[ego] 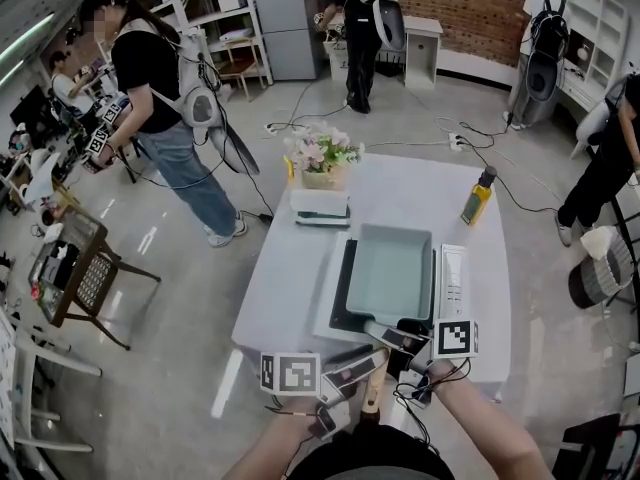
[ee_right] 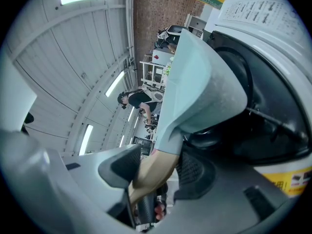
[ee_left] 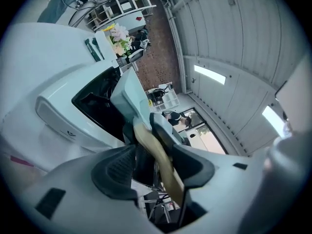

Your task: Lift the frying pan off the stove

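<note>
A pale teal square frying pan sits on a black stove on the white table. Its wooden handle points toward me. My right gripper is shut on the handle close to the pan; in the right gripper view both pads press the wood below the pan body. My left gripper is further down the handle. In the left gripper view the handle runs between the jaws, lying against one pad with a gap to the other, so that gripper is open.
A flower pot and a white scale stand behind the stove, an oil bottle at the back right. A white appliance lies right of the pan. Cables trail at the near edge. People and a chair surround the table.
</note>
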`<action>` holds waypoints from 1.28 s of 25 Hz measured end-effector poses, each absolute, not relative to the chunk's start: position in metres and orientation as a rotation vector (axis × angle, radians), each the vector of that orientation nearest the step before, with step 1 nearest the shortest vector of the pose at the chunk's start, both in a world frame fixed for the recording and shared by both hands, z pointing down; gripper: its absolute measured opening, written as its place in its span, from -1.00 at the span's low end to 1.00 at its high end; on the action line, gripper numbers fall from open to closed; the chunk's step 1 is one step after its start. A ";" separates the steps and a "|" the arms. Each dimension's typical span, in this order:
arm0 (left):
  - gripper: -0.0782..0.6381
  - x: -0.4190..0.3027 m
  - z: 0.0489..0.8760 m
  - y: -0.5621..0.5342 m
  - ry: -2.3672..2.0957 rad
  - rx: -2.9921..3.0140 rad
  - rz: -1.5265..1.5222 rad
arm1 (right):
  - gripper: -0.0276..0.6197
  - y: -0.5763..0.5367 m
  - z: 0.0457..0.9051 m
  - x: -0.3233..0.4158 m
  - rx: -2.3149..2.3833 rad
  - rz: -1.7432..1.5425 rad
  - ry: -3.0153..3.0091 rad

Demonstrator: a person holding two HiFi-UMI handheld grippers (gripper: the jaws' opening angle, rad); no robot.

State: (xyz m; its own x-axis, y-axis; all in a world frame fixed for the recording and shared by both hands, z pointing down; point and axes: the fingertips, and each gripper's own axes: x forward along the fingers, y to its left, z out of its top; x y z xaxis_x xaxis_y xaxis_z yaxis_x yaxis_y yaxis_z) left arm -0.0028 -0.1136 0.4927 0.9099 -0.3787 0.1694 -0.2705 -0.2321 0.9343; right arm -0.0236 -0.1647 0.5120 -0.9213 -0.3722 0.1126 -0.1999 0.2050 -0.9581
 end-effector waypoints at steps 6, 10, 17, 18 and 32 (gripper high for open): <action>-0.19 0.012 0.494 -0.110 -0.403 1.791 -0.100 | -0.26 -0.166 0.514 -0.021 -0.568 -1.795 2.360; -0.19 0.017 0.497 -0.109 -0.354 1.758 -0.104 | -0.26 -0.165 0.514 -0.020 -0.551 -1.798 2.361; -0.19 0.028 0.501 -0.107 -0.257 1.720 -0.080 | -0.26 -0.163 0.517 -0.022 -0.514 -1.841 2.353; -0.19 0.028 0.501 -0.107 -0.248 1.715 -0.080 | -0.26 -0.163 0.516 -0.022 -0.509 -1.847 2.341; -0.55 0.057 0.490 -0.097 -0.105 1.747 -0.014 | -0.27 -0.165 0.517 -0.019 -0.488 -1.835 2.378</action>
State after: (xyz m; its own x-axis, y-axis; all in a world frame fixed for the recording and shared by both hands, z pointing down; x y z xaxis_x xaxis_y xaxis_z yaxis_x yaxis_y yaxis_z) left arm 0.0574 -0.0968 0.4897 0.9957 -0.0781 0.0494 -0.0624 -0.1739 0.9828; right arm -0.0195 -0.1645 0.5169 -0.9438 -0.3093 0.1166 -0.1911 0.2230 -0.9559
